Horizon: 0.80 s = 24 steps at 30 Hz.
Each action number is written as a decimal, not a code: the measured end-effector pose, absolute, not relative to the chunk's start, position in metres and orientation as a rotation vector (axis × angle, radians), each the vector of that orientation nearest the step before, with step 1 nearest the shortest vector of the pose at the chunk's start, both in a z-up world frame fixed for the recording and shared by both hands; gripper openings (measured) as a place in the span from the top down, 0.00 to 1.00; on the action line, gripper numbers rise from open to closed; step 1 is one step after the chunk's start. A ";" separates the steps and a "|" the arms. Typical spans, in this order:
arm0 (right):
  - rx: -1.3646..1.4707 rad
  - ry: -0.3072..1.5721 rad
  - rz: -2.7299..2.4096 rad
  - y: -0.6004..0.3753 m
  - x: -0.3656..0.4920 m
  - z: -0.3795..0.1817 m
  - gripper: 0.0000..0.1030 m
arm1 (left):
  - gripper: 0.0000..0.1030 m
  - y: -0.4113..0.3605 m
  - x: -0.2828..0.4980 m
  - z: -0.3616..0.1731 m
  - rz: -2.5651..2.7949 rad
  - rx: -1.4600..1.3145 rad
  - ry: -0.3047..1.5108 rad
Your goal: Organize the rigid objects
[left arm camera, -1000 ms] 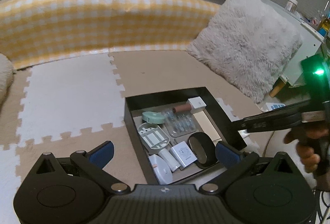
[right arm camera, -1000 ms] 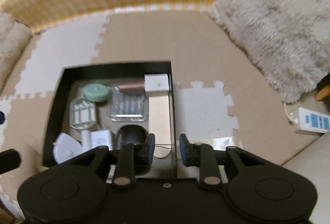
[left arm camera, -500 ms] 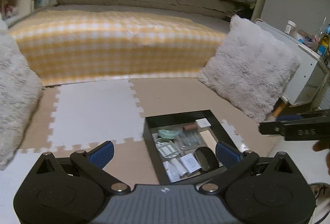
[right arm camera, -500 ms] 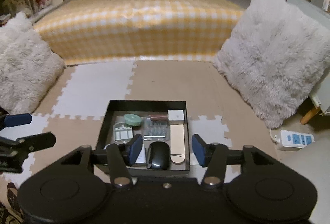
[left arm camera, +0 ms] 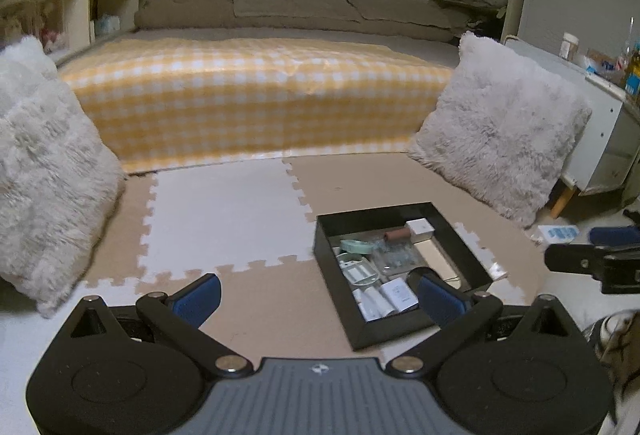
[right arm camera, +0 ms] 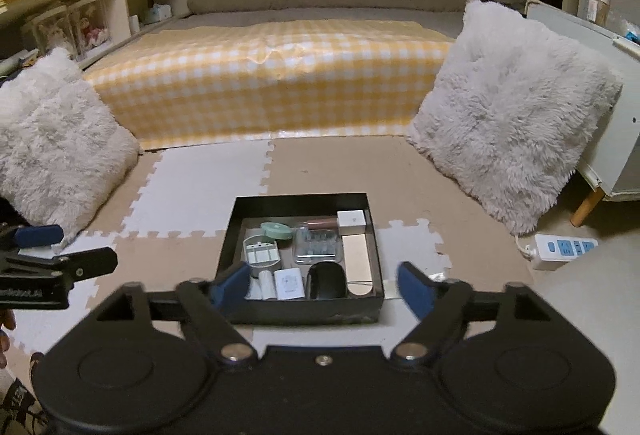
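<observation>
Both grippers hang above the mat, jaws wide apart and empty: the left gripper (left arm camera: 318,297) left of the tray (right arm camera: 234,225), the right gripper (right arm camera: 322,285) just before it. Inside the tray lie a mouse (right arm camera: 326,279), gold case (right arm camera: 357,257) and white box (right arm camera: 351,221). Beyond it stands the bed (right arm camera: 272,83).

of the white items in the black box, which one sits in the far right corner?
The small white cube, at the far right corner of the black box, above the tan strip. The white rectangular pack and white tube lie by the near wall.
</observation>
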State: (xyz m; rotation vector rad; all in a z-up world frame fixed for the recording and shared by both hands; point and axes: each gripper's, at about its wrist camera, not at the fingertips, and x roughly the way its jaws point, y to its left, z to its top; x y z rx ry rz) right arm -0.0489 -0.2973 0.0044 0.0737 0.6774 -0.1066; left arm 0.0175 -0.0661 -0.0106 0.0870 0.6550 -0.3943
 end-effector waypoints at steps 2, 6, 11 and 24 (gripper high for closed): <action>0.053 0.660 -0.122 -0.293 -0.055 0.003 0.11 | 0.00 -0.065 0.011 -0.010 -0.383 0.101 0.638; 0.052 0.629 -0.148 -0.290 -0.065 0.004 0.05 | 0.00 -0.061 0.003 -0.011 -0.373 0.109 0.626; 0.038 0.584 -0.186 -0.286 -0.077 0.003 0.00 | 0.00 -0.057 -0.005 -0.009 -0.354 0.104 0.606; 0.023 0.559 -0.188 -0.282 -0.082 -0.007 0.00 | 0.00 -0.056 -0.012 -0.009 -0.347 0.113 0.575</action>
